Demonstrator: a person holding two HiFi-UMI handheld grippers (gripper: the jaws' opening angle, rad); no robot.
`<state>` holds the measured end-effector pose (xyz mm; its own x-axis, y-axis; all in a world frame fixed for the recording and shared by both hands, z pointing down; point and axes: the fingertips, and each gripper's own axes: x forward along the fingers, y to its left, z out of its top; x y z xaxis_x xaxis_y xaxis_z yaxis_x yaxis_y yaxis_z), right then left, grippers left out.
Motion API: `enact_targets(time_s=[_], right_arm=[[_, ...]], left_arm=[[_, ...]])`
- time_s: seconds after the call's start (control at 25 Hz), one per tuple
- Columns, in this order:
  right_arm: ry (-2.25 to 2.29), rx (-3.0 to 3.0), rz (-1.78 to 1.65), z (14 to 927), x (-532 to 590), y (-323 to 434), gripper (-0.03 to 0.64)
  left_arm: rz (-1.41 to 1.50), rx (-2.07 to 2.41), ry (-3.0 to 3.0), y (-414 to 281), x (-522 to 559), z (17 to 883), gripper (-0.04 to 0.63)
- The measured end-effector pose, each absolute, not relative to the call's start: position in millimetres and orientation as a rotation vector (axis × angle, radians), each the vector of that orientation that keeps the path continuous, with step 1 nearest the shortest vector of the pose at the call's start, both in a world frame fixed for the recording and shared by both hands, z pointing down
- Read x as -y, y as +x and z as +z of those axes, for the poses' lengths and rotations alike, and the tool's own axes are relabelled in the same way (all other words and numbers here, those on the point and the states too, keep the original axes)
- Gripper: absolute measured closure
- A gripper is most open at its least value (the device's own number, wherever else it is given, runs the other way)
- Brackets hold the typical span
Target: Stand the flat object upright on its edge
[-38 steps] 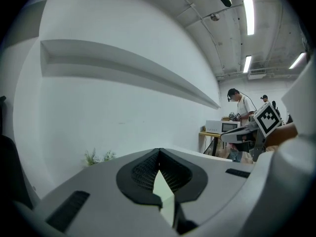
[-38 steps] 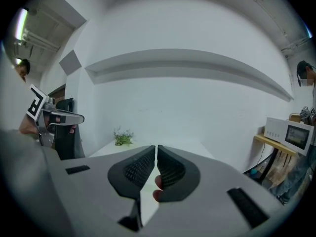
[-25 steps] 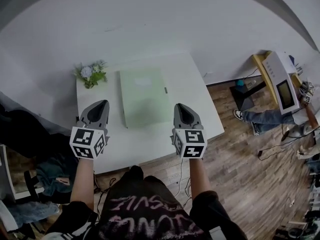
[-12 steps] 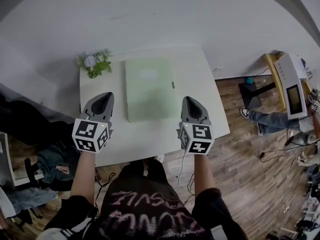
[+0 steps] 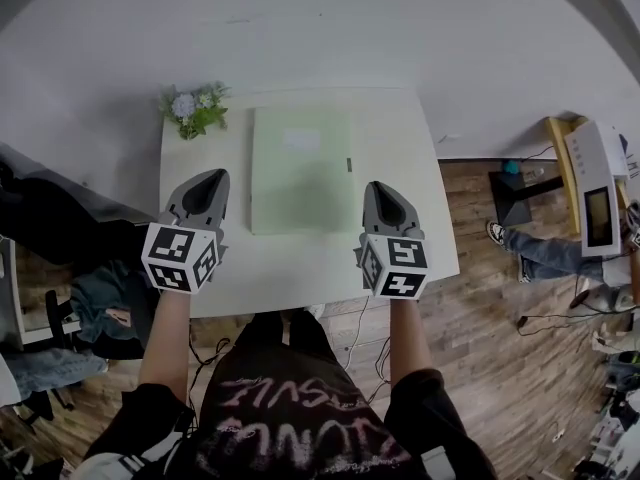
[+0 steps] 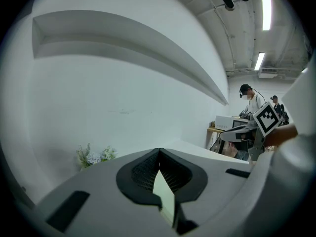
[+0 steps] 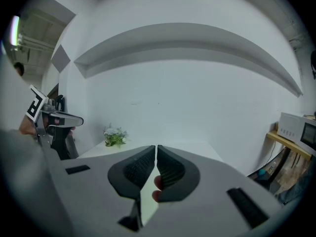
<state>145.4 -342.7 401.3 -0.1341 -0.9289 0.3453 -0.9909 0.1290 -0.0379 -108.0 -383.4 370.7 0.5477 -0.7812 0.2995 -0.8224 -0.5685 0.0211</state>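
Fingers [image 6: 140, 174] shut, L+R; folder [image 5: 300, 173] flat.

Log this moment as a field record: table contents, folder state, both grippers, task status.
surface: white table
flat object: pale green folder, lying flat at the table's middle
other item: small bunch of flowers at the far left corner
left gripper: jaws together, nothing held, left of the folder and apart from it
right gripper: jaws together, nothing held, right of the folder and apart from it
task status: folder not yet lifted onto its edge
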Motion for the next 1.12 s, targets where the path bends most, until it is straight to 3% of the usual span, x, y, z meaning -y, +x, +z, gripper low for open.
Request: enact_targets(time_s=[1.12], right_arm=[[1.699, 2.094, 0.714, 532, 369, 153, 0.584]], left_arm=[[0.548, 1.216, 2.385, -88, 407, 508, 0.577]])
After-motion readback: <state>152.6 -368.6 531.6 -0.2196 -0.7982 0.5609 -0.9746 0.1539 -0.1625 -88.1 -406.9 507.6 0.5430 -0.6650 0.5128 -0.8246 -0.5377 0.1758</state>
